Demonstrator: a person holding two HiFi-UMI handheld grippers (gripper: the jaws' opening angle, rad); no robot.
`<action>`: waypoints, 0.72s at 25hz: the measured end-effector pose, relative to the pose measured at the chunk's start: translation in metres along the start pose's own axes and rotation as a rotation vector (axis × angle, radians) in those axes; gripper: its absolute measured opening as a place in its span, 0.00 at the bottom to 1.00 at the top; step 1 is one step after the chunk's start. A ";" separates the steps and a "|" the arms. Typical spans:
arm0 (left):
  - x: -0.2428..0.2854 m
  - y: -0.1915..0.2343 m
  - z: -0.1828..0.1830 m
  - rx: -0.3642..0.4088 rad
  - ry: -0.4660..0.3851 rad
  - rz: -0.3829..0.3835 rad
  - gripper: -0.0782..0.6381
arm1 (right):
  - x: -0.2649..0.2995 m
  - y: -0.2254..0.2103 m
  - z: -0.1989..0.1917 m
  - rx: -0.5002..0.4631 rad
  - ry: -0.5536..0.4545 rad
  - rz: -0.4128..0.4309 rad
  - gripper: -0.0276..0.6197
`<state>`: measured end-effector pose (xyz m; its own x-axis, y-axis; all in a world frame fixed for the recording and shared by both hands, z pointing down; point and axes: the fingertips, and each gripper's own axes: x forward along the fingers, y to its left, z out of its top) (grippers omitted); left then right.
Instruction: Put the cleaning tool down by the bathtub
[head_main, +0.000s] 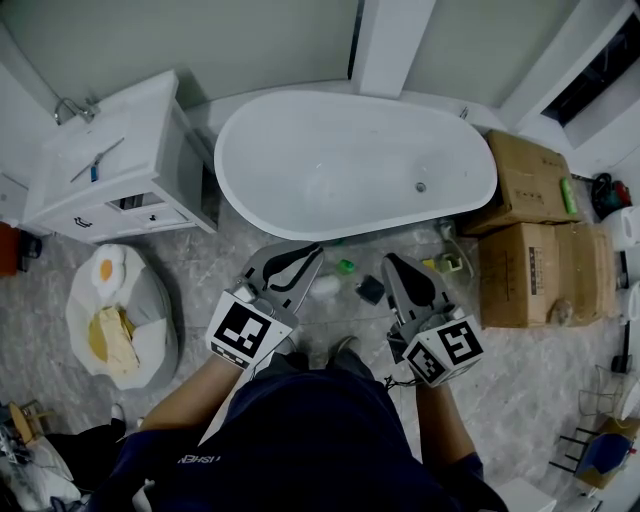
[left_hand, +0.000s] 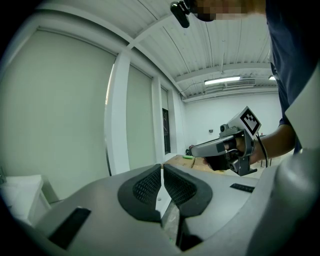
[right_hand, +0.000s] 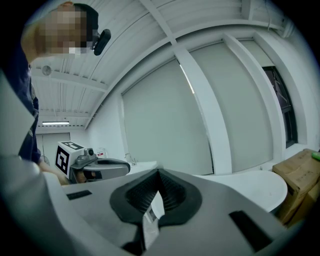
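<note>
Left claw (head_main: 310, 255) (tips together) near bathtub (head_main: 300, 150).

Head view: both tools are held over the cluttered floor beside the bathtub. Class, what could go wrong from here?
1. Small items, a green piece and a black piece, lie on the floor by the bathtub, right where a step forward might land, so they could be trodden on or kicked.
2. The left tool and right tool are both shut with no cleaning item clearly held, so there may be nothing to set down.
</note>
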<state>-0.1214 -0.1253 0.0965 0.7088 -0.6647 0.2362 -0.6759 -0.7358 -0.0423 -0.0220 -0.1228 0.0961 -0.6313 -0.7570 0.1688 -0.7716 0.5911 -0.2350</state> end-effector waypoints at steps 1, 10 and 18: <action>0.000 0.001 0.000 -0.001 0.000 0.002 0.17 | 0.000 0.000 0.000 -0.001 0.001 0.001 0.05; 0.002 0.001 -0.002 -0.025 0.001 0.009 0.16 | -0.002 0.002 -0.005 -0.010 0.020 0.015 0.05; 0.003 0.000 -0.004 -0.026 0.011 0.011 0.16 | -0.002 0.003 -0.008 -0.013 0.025 0.023 0.05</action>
<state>-0.1201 -0.1261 0.1012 0.6994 -0.6707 0.2469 -0.6885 -0.7250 -0.0192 -0.0238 -0.1178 0.1024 -0.6507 -0.7357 0.1877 -0.7575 0.6121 -0.2271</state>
